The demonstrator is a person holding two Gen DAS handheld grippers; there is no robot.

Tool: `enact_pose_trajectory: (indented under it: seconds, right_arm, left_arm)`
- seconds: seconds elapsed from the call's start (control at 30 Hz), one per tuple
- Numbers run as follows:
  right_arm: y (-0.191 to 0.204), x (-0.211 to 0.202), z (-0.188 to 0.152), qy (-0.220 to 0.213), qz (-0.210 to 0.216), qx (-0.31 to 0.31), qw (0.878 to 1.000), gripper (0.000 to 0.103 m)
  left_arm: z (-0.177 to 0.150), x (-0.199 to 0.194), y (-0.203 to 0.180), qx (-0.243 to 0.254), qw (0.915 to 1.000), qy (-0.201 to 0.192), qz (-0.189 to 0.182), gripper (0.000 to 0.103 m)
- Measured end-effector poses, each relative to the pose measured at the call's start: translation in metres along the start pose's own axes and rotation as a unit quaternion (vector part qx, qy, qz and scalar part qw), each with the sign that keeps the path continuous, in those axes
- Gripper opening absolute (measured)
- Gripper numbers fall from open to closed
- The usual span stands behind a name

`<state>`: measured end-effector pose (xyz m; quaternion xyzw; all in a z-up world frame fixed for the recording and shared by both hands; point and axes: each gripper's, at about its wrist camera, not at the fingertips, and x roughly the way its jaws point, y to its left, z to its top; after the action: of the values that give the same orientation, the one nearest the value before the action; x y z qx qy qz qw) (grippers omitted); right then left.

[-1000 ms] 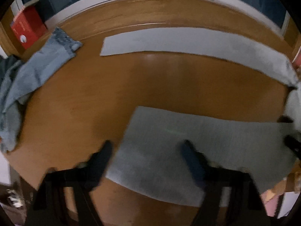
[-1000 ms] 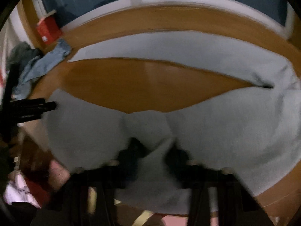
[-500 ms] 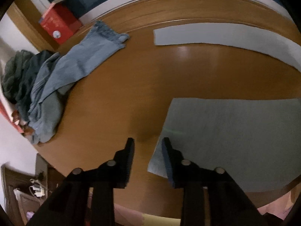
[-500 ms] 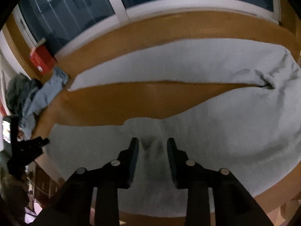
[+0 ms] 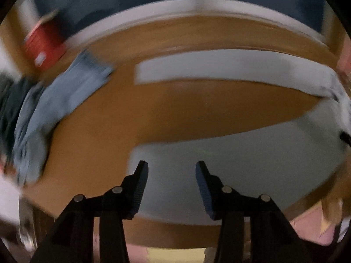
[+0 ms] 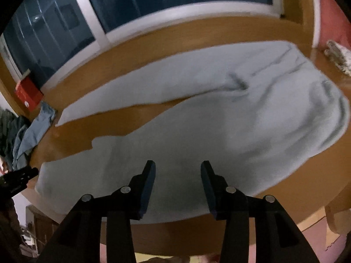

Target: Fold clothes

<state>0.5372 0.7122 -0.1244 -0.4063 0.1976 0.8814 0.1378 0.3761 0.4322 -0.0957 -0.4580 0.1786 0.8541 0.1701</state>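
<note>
Trousers (image 6: 219,131) lay spread across the worktop (image 6: 136,114), legs running leftward. Jeans (image 6: 33,131) lay heaped at the worktop's left end, a box (image 6: 28,94) behind them below the window (image 6: 153,4).

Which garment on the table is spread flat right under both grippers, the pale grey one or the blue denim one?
The pale grey trousers, legs stretched across the table. The blue denim jeans lie crumpled at the far left edge.

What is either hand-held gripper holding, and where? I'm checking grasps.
Nothing: left hand-held gripper and right hand-held gripper are opening, empty, above the pale grey fabric trousers.
</note>
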Motion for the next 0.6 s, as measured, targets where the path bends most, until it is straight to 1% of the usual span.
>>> enact_pose_trajectory:
  seconds: [0.07,0.17,0.23,0.3,0.37,0.43,0.53,0.6]
  right_arm:
    - [-0.016,-0.012,0.0,-0.015,-0.014,0.011,1.0,0.043]
    - [-0.055,-0.03,-0.005,-0.034,-0.032,0.045,0.998,0.045]
    - [-0.087,-0.042,-0.009,-0.036,-0.041,0.067,0.996,0.045]
    - [-0.118,-0.053,-0.013,-0.039,-0.05,0.083,0.995,0.047]
    - [-0.144,-0.061,-0.015,-0.043,-0.058,0.095,0.993,0.047]
    - [-0.168,-0.066,-0.014,-0.041,-0.059,0.108,0.992,0.047]
    - [-0.212,-0.071,-0.004,-0.037,-0.045,0.121,0.991,0.048]
    - [-0.235,-0.067,0.005,-0.027,-0.036,0.128,0.991,0.048]
  left_arm:
    - [0.007,-0.01,-0.036,0.043,0.9983,-0.026,-0.03,0.058]
    - [0.012,-0.024,-0.095,0.104,0.9906,-0.05,-0.074,0.062]
    - [0.01,-0.03,-0.134,0.134,0.9852,-0.051,-0.094,0.062]
    - [0.005,-0.032,-0.164,0.157,0.9799,-0.05,-0.113,0.062]
    - [0.001,-0.033,-0.2,0.184,0.9748,-0.046,-0.117,0.062]
    - [-0.002,-0.033,-0.228,0.198,0.9734,-0.042,-0.108,0.062]
    - [-0.001,-0.031,-0.27,0.195,0.9735,-0.027,-0.117,0.062]
    - [0.0,-0.029,-0.29,0.183,0.9762,-0.019,-0.114,0.062]
